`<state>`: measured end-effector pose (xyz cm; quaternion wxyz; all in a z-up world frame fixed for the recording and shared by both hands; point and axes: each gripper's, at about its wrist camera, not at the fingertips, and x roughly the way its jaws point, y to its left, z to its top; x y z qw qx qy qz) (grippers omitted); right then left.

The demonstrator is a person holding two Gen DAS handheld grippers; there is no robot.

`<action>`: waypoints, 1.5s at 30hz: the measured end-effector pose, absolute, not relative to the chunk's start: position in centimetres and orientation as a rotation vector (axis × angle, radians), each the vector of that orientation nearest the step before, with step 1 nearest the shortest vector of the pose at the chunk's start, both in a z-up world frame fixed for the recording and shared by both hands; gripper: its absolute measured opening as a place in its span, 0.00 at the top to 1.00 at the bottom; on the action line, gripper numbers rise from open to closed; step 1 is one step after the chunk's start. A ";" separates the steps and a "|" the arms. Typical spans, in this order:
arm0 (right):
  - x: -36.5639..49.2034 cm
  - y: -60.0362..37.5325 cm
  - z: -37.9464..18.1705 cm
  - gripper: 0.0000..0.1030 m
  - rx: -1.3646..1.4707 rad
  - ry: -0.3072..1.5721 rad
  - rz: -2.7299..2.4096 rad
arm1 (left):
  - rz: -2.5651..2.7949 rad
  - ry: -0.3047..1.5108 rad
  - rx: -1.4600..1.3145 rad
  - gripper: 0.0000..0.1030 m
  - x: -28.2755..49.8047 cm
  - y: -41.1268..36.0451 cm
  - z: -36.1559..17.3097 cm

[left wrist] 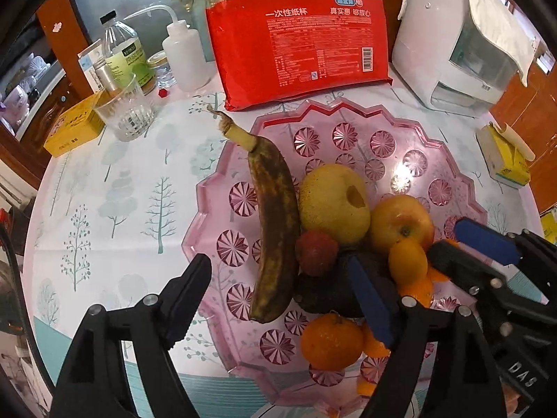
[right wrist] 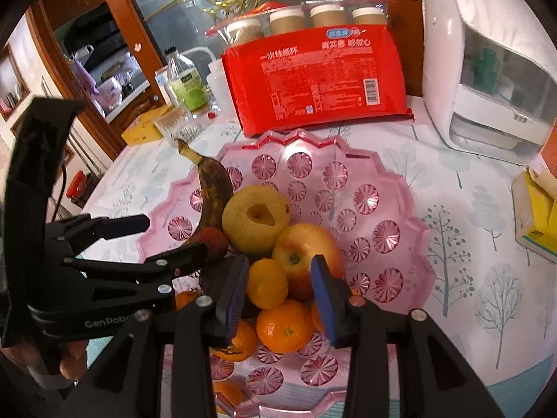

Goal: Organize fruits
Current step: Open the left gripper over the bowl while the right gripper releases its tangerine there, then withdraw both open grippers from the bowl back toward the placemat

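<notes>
Between the spread jaws of the left gripper [left wrist: 278, 299], empty, a browned banana [left wrist: 273, 230] lies in the pink tray [left wrist: 348, 118]. The right gripper [right wrist: 278, 285], part-open, brackets a small orange citrus [right wrist: 267, 283]. Placing seems done; next, withdraw clear.

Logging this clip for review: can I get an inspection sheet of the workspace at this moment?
Surface: table under a tree-print cloth.
Job's things: pink plastic tray holding a browned banana, pear, apple, lychee, small lemon, tangerines and a dark fruit.
Clutter: red pack of paper cups, drinking glass, wash bottle, yellow boxes, white appliance.
Grippers: left gripper open over the banana; right gripper open around the lemon, gripping nothing.
Cables: nothing seen.
Surroundings: wooden cabinets.
</notes>
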<state>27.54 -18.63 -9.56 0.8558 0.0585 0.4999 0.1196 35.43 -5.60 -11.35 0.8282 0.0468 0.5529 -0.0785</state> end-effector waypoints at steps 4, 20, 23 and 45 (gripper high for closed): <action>27.2 -18.9 -9.1 0.63 0.135 1.047 0.234 | -0.154 1.177 0.094 0.21 35.0 -5.2 -11.1; 24.7 -19.0 -7.3 0.63 0.177 1.058 0.220 | -0.148 1.131 0.075 0.21 31.6 -4.0 -7.5; 24.1 -18.8 -6.5 0.63 0.171 1.050 0.219 | -0.153 1.118 0.072 0.21 30.6 -3.7 -6.6; 16.0 -17.4 -2.1 0.60 0.162 1.003 0.180 | -0.195 1.043 0.062 0.19 22.2 -1.5 -2.0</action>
